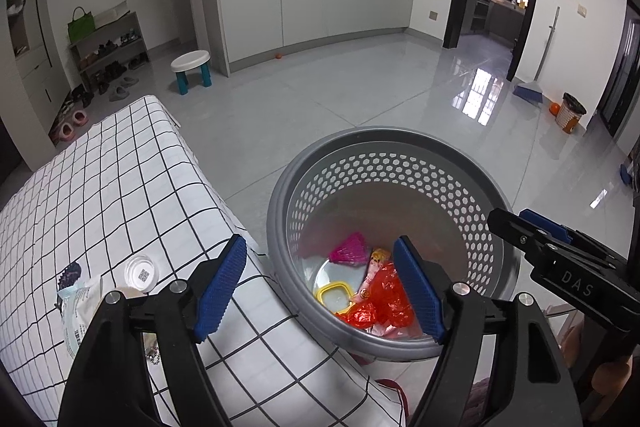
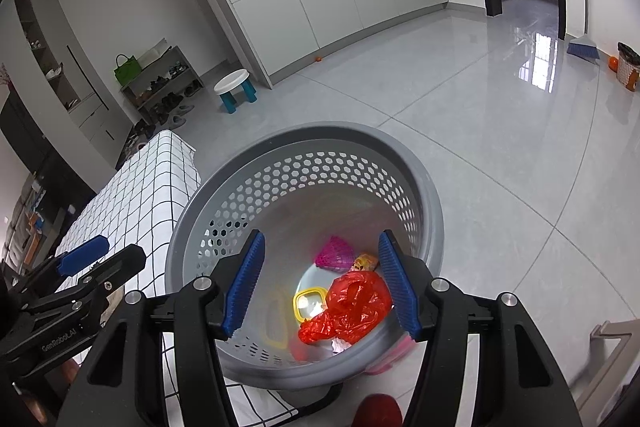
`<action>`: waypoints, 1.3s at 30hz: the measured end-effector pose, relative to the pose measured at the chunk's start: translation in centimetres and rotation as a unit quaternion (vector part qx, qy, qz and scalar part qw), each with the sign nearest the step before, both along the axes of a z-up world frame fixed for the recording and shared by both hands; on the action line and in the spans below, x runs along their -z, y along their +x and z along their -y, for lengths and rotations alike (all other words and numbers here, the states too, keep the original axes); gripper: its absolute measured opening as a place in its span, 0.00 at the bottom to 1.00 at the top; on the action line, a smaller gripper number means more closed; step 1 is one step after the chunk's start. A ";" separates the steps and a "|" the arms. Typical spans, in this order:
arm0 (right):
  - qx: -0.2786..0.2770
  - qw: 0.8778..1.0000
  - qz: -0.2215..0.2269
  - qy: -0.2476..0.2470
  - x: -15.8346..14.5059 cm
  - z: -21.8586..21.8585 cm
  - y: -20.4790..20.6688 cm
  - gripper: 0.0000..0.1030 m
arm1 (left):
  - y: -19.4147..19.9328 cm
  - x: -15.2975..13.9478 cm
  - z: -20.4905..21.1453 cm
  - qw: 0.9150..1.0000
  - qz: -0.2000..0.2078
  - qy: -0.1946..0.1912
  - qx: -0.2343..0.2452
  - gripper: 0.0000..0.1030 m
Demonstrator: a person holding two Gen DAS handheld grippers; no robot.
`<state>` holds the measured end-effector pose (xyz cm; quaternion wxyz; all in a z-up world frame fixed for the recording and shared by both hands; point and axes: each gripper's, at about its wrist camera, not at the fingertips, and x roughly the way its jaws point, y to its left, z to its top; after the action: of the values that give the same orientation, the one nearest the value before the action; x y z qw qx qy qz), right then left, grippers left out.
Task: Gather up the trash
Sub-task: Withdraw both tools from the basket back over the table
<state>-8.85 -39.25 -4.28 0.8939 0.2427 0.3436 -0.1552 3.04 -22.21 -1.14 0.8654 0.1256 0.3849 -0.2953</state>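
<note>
Two grippers hang over a grey perforated bin [image 1: 384, 163] standing on the tiled floor just beside a table [image 1: 132, 171] covered in a black-and-white checked cloth. The left gripper [image 1: 320, 291] has its blue fingers [image 1: 220, 287] spread apart with nothing between them; one finger is above the table edge, the other above the bin. The right gripper [image 2: 322, 283] is likewise released and empty, both fingers above the bin's mouth. Inside the bin lie a red plastic bag [image 2: 348, 307], a yellow-rimmed lid [image 2: 307, 303], a pink ribbed piece [image 2: 335, 254] and a small printed wrapper [image 2: 365, 262]. Still on the table, near the left gripper, are a white cap [image 1: 140, 273] and a crumpled packet [image 1: 78, 301]. Farther off stand a small stool [image 1: 191, 65], a shoe rack [image 1: 110, 53], a broom [image 1: 530, 91] and a second small bin [image 1: 571, 111] by the wall.
</note>
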 end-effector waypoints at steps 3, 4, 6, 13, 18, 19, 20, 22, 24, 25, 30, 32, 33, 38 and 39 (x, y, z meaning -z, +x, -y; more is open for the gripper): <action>-0.001 1.000 0.002 -0.001 -0.1 -0.3 -0.1 0.55 | -0.2 -0.2 -0.5 1.000 0.002 -0.002 -0.004 0.72; -0.002 1.000 0.002 -0.002 -0.2 -0.3 -0.1 0.55 | -0.2 -0.4 -0.8 1.000 0.003 -0.004 -0.006 0.73; -0.003 1.000 0.001 -0.004 -0.2 -0.6 -0.1 0.56 | -0.3 -0.5 -1.5 1.000 0.006 -0.007 -0.011 0.74; -0.013 1.000 0.001 -0.017 -0.8 -2.1 -0.1 0.56 | -0.3 -0.8 -4.0 0.999 0.011 -0.014 -0.033 0.75; -0.026 0.999 0.001 -0.030 -1.3 -3.6 -0.1 0.56 | -0.3 -1.5 -5.9 0.999 0.014 -0.024 -0.046 0.76; -0.028 0.999 0.001 -0.029 -1.4 -3.8 -0.2 0.56 | -0.3 -1.7 -6.4 0.998 0.016 -0.025 -0.050 0.77; -0.031 0.999 0.002 -0.028 -1.5 -4.2 -0.2 0.56 | -0.4 -1.8 -6.9 0.998 0.017 -0.027 -0.053 0.77; -0.036 0.999 0.004 -0.026 -1.6 -4.8 -0.3 0.56 | -0.4 -2.1 -7.9 0.998 0.019 -0.031 -0.058 0.77; -0.043 0.999 0.006 -0.025 -1.7 -5.7 -0.3 0.56 | -0.6 -2.4 -9.0 0.997 0.023 -0.036 -0.065 0.79; -0.047 0.999 0.007 -0.026 -1.9 -6.3 -0.3 0.57 | -0.7 -2.6 -9.3 0.997 0.025 -0.037 -0.069 0.81; -0.067 0.997 0.013 -0.030 -2.3 -9.3 0.0 0.60 | -0.9 -3.1 -12.0 0.994 0.034 -0.045 -0.090 0.87; -0.071 0.997 0.012 -0.031 -2.3 -9.8 0.1 0.60 | -1.1 -3.2 -13.3 0.993 0.038 -0.047 -0.098 0.89; -0.075 0.997 0.011 -0.032 -2.3 -10.3 0.2 0.60 | -1.2 -3.2 -13.9 0.993 0.040 -0.048 -0.103 0.90; -0.097 0.995 0.005 -0.038 -2.3 -12.8 0.8 0.66 | -1.3 -3.4 -16.4 0.990 0.045 -0.053 -0.124 0.93; -0.099 0.994 0.005 -0.039 -2.3 -13.3 0.9 0.66 | -1.3 -3.4 -16.9 0.989 0.045 -0.055 -0.126 0.93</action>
<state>-7.98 -25.98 -2.01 0.9154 0.1732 0.3550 -0.0779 1.75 -5.33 2.22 0.9179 0.0413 0.3412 -0.1984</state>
